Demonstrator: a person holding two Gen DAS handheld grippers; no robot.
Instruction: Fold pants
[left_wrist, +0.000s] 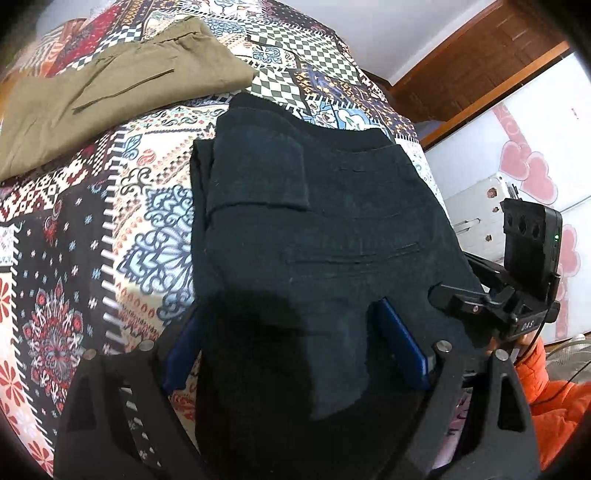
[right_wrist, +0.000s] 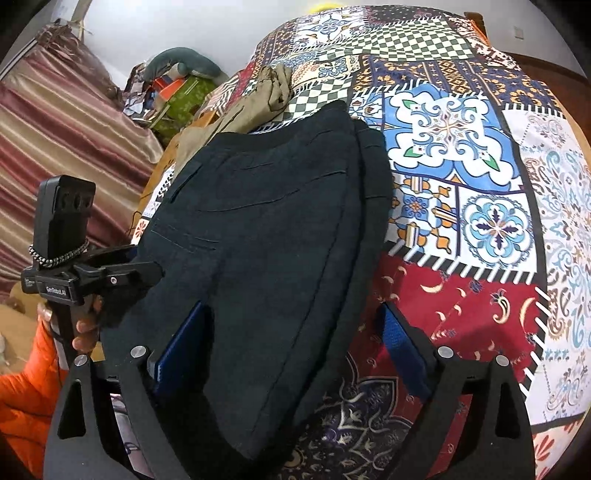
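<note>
Dark navy pants (left_wrist: 314, 221) lie folded in layers on a patchwork bedspread (left_wrist: 74, 258), waistband at the far end. They also show in the right wrist view (right_wrist: 266, 221). My left gripper (left_wrist: 291, 325) is open, its blue pads (left_wrist: 399, 343) spread wide around the near edge of the pants. My right gripper (right_wrist: 295, 328) is open too, its blue pads (right_wrist: 400, 347) straddling the near right part of the pants. Each gripper appears in the other's view, the right one (left_wrist: 491, 302) at the pants' right edge and the left one (right_wrist: 110, 277) at their left edge.
Folded khaki pants (left_wrist: 110, 88) lie at the far left of the bed; they also show in the right wrist view (right_wrist: 240, 110). A striped curtain (right_wrist: 55, 147) and a pile of bags (right_wrist: 177, 92) stand to the left. A wooden door frame (left_wrist: 480, 62) and a heart-patterned wall are to the right.
</note>
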